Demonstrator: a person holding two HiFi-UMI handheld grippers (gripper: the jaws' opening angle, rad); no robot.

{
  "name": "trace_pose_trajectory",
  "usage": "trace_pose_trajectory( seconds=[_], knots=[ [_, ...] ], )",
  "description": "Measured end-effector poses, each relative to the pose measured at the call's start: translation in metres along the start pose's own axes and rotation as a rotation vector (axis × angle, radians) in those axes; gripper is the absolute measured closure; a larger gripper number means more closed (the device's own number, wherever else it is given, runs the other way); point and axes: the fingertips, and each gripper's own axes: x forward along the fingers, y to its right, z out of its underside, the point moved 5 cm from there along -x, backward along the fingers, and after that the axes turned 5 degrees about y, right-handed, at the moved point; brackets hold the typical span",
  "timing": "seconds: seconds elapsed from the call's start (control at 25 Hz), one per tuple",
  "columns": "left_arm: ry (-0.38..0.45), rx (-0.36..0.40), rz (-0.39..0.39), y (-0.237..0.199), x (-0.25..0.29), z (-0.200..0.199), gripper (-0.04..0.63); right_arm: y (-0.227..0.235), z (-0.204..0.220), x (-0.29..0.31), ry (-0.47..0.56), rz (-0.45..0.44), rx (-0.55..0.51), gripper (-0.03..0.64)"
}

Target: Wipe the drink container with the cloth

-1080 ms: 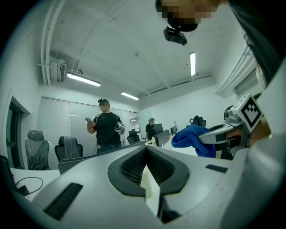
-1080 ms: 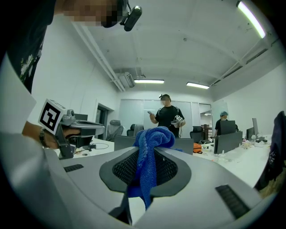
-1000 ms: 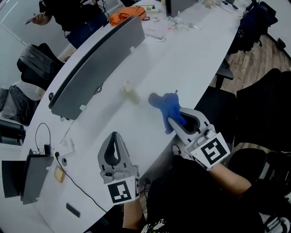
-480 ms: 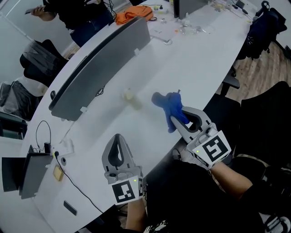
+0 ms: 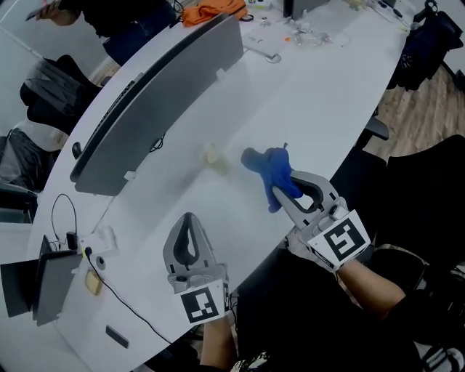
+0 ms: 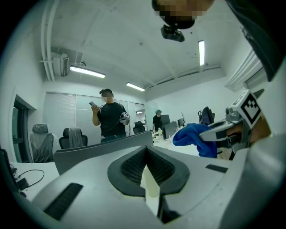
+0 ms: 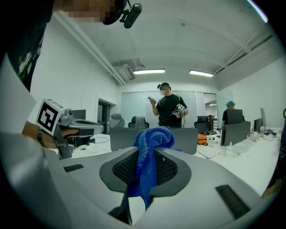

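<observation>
The drink container, a small pale bottle, stands on the white table in the head view. My right gripper is shut on a blue cloth that bunches out past its tips, just right of the bottle and apart from it. In the right gripper view the cloth hangs between the shut jaws of the right gripper. My left gripper is shut and empty, nearer me than the bottle. The left gripper sees the cloth off to its right.
A long grey divider panel crosses the table behind the bottle. A person stands beyond it. Cables and small devices lie at the left end. Black chairs stand along the table's right edge. Clutter sits at the far end.
Both grippers have sunk a little toward the table and eased forward. The cloth stays in the right gripper, and the bottle has not moved on the table.
</observation>
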Motion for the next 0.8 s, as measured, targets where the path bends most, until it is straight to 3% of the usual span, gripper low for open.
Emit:
trace_pose_trajectory(
  seconds=[0.48, 0.52, 0.6, 0.8],
  knots=[
    [0.009, -0.071, 0.177, -0.011, 0.064, 0.027, 0.588, 0.004, 0.011, 0.043, -0.08, 0.082, 0.013, 0.552],
    [0.014, -0.082, 0.196, -0.011, 0.068, 0.03, 0.567, 0.004, 0.012, 0.046, -0.084, 0.088, 0.012, 0.551],
    [0.018, -0.087, 0.239, -0.009, 0.077, 0.038, 0.401, 0.002, 0.015, 0.048, -0.095, 0.107, 0.018, 0.552],
    [-0.032, -0.058, 0.32, -0.001, 0.094, 0.066, 0.341, 0.003, 0.029, 0.052, -0.129, 0.148, 0.031, 0.552]
  ],
)
